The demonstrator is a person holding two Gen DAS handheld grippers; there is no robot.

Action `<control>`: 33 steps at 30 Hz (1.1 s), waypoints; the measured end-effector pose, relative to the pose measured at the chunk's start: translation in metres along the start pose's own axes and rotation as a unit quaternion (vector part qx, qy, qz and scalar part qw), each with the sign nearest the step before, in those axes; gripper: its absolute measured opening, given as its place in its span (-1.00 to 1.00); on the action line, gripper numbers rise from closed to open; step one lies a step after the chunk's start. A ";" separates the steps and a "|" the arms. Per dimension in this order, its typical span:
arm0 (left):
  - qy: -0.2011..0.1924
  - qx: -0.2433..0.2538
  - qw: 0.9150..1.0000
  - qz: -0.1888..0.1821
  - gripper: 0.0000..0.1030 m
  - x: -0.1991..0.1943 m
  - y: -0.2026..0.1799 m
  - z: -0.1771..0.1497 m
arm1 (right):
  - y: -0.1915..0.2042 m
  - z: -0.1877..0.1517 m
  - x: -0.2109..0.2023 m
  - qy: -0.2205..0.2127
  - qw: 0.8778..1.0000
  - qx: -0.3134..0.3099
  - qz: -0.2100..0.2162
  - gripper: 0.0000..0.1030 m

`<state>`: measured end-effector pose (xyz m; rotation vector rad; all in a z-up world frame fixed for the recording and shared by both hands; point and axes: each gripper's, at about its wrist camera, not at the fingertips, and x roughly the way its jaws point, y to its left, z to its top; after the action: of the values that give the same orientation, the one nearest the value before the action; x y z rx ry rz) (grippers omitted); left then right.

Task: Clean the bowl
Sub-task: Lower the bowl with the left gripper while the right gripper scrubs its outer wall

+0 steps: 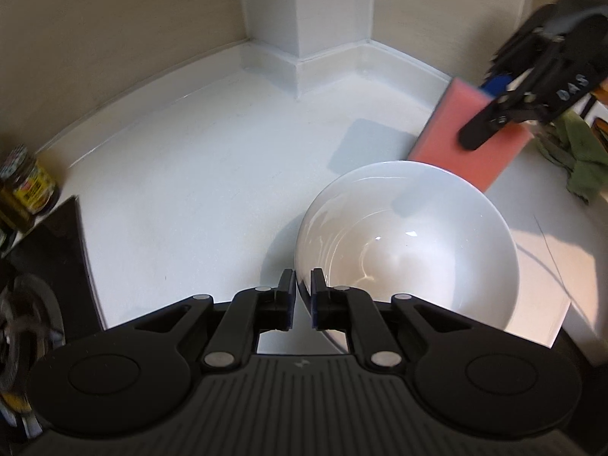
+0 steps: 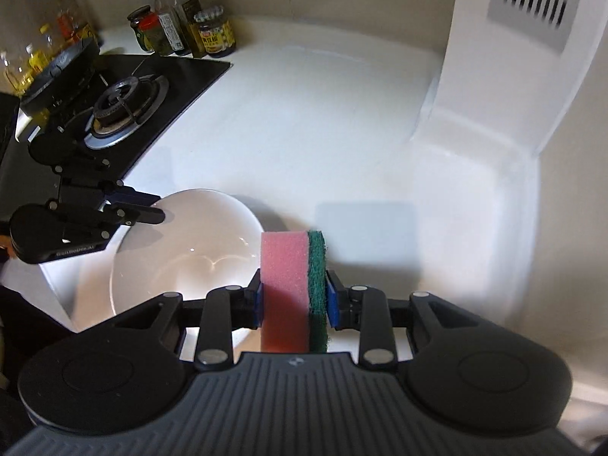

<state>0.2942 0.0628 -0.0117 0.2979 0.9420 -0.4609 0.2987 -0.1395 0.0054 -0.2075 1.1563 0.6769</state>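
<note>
A white bowl (image 1: 410, 243) is held tilted over the white counter. My left gripper (image 1: 303, 285) is shut on the bowl's near rim, one finger inside and one outside. In the right wrist view the bowl (image 2: 182, 254) sits at lower left with the left gripper (image 2: 152, 209) on its far-left rim. My right gripper (image 2: 293, 296) is shut on a pink sponge (image 2: 283, 281) with a green scouring side, held upright just right of the bowl. In the left wrist view the sponge (image 1: 456, 140) hangs above the bowl's far right rim, held by the right gripper (image 1: 490, 106).
A gas hob (image 2: 121, 102) lies to the left, with jars and bottles (image 2: 182, 26) behind it. One jar (image 1: 26, 190) shows at the left. A white boxed column (image 1: 304, 7) stands in the corner. A green cloth (image 1: 581, 155) lies at the right.
</note>
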 end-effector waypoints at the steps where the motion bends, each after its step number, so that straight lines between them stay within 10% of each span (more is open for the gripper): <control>1: 0.001 0.006 1.000 -0.004 -0.90 0.000 0.002 0.002 | -0.003 0.003 0.008 0.010 1.000 0.001 0.007 -0.49; 9: -0.004 0.117 0.992 -0.056 -0.92 0.010 0.012 0.022 | -0.005 0.035 0.041 0.035 0.998 -0.018 0.041 -0.49; 21: 0.005 -0.109 0.994 0.021 -0.76 -0.002 0.003 -0.023 | 0.015 0.012 0.031 -0.009 0.998 -0.054 0.011 -0.49; 33: 0.020 0.069 0.996 -0.050 -0.83 0.042 0.013 0.037 | 0.002 0.031 0.037 -0.002 0.997 -0.077 -0.003 -0.49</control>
<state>0.3480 0.0476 -0.0255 0.3862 0.9686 -0.6159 0.3304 -0.1082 -0.0146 -0.3398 1.0991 0.7623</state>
